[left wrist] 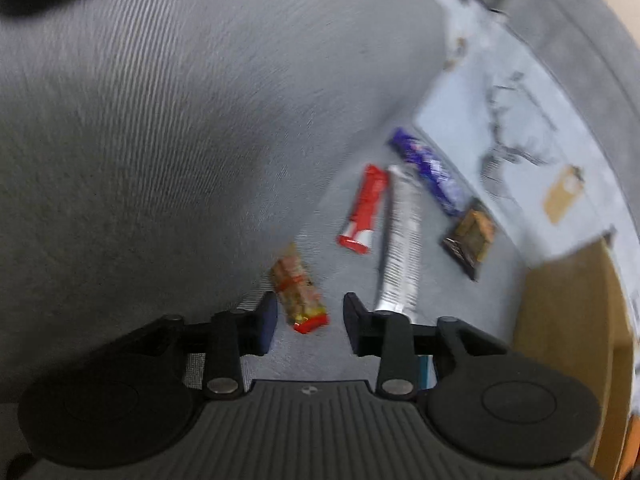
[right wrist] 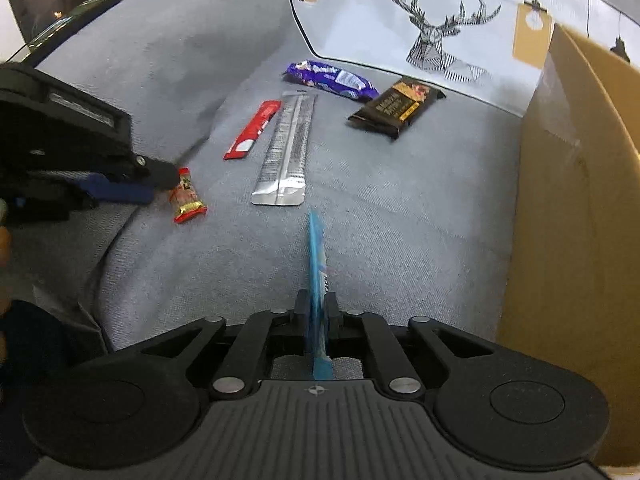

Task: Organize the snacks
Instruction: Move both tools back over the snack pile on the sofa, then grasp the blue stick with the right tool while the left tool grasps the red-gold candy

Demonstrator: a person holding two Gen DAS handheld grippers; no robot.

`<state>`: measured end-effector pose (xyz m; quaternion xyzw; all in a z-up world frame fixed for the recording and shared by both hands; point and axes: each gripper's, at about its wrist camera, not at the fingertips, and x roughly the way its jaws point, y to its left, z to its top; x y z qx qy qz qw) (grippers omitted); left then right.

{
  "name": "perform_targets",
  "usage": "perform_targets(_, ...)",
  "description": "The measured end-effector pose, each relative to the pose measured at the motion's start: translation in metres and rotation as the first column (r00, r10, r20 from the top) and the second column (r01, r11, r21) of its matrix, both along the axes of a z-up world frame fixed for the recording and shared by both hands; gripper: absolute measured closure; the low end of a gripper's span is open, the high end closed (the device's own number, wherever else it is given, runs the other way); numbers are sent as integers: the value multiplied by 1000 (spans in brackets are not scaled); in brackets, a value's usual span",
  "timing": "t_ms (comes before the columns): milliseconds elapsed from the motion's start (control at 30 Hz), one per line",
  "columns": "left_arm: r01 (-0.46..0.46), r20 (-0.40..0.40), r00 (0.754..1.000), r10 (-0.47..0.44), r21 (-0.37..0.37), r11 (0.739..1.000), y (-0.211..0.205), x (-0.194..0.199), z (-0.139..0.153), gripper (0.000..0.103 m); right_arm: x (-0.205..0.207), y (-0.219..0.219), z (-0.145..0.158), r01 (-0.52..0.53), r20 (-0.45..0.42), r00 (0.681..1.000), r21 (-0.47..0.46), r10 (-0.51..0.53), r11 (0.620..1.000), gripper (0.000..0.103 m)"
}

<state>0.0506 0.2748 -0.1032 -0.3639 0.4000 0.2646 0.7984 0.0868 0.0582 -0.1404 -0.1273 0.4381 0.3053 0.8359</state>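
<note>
Jaws of the right gripper point(right wrist: 317, 308) are being pressed together on a thin blue packet point(right wrist: 316, 256), which is being held on edge between the pads and is sticking out ahead over the grey fabric surface point(right wrist: 400, 208). Jaws of the left gripper point(left wrist: 310, 320) are being held spread, with nothing pinched; a small red-and-gold candy point(left wrist: 298, 294) is lying on the fabric in the gap just ahead of the fingertips, closer to the left finger. In the right wrist view, that candy point(right wrist: 187, 196) is being partly overlapped by the left gripper's tip, though contact cannot be told. Further off, a red stick packet point(right wrist: 252, 130) and a long silver sachet point(right wrist: 286, 148) are lying side by side, nearly touching. Beyond them, a purple wrapper point(right wrist: 330, 80) and a dark brown chocolate bar point(right wrist: 396, 108) are resting near a white cloth printed with a deer point(right wrist: 440, 40). A cardboard box point(right wrist: 572, 200) is standing at the right edge.
</note>
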Motion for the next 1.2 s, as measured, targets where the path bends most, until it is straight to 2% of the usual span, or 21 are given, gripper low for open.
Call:
perform_targets(167, -38, -28, 999, 37, -9, 999, 4, 11, -15, 62, 6, 1, -4, -5, -32, 999, -2, 5, 1000, 88)
perform_targets(333, 5, -40, 999, -2, 87, 996, -8, 21, -14, 61, 6, 2, -5, -17, -27, 1000, -12, 17, 1000, 88)
perform_targets(400, 22, -52, 999, -17, 106, 994, -11, 21, -13, 77, 5, 2, -5, -24, -21, 999, -16, 24, 1000, 88)
perform_targets(567, 24, -36, 999, -22, 56, 998, -5, 12, -10, 80, 6, -3, -5, -1, -23, 1000, 10, 1, 1000, 96)
perform_targets(667, 100, -7, 995, -100, -1, 995, -5, 9, -5, 80, 7, -8, -4, 24, -42, 999, 45, -22, 999, 96)
perform_targets(767, 240, 2, 971, -240, -37, 970, -10, 9, 3, 80, 5, -11, -4, 39, -62, 998, 74, -35, 996, 96)
perform_targets(933, 433, -85, 899, -429, 34, 901, -20, 8, 14, 80, 3, -16, -5, 65, -117, 992, 122, -50, 990, 96)
perform_targets(967, 466, -96, 882, -462, 22, 884, -21, 8, 12, 80, 3, -16, -5, 69, -129, 990, 131, -52, 989, 96)
perform_targets(1033, 489, -85, 868, -490, -29, 872, -19, 8, 4, 80, 3, -18, -5, 77, -155, 987, 152, -54, 985, 96)
perform_targets(1100, 473, -57, 876, -478, -84, 877, -11, 7, -3, 80, 4, -19, -5, 79, -174, 983, 165, -50, 983, 96)
perform_targets(1200, 409, -34, 908, -417, -140, 902, -3, 1, -10, 80, 4, -19, -7, 86, -187, 981, 173, -53, 981, 95)
